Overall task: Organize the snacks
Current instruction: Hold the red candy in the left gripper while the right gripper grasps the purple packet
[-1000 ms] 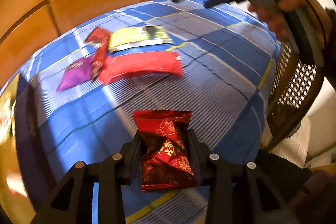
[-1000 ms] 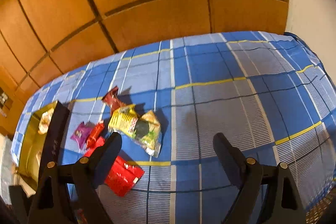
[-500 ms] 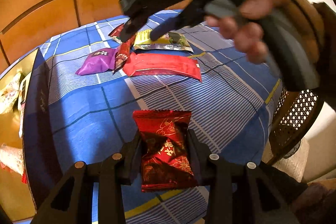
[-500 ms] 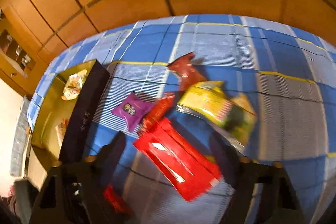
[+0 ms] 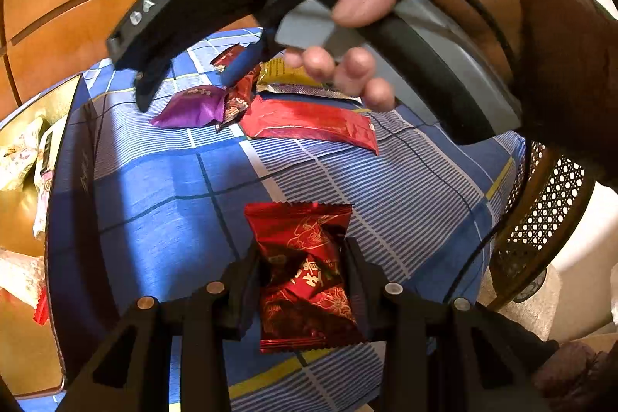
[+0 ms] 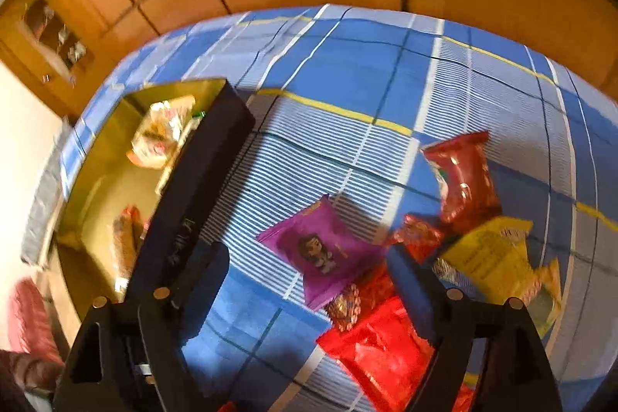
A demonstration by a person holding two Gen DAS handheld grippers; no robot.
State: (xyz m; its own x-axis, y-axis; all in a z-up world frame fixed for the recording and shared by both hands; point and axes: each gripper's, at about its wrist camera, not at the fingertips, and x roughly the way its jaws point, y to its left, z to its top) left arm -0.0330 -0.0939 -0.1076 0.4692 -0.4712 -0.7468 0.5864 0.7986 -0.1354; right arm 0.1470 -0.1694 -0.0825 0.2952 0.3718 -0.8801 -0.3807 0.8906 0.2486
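My left gripper [image 5: 301, 257] is shut on a dark red snack packet [image 5: 305, 280] with gold print, held above the blue checked tablecloth [image 5: 405, 188]. A person's hand holds my right gripper [image 5: 189, 80] over the snack pile. In the right wrist view its jaws are opening, and the right gripper [image 6: 309, 265] hangs over a purple packet [image 6: 320, 250] that lies between the fingers, pads not pressing on it. Beside it lie a long red packet [image 6: 378, 346], a yellow packet [image 6: 490, 257], a small red candy [image 6: 417, 234] and another red packet [image 6: 463, 176].
A gold-lined box with a dark wall [image 6: 193, 180] stands at the left of the table and holds several pale snack packets [image 6: 162, 134]. A wicker chair [image 5: 548, 219] stands past the table's right edge. Wooden panels rise behind the table.
My right gripper swept left and down across the table, from over the yellow packet to over the purple one, and rolled. The left gripper still holds the red packet.
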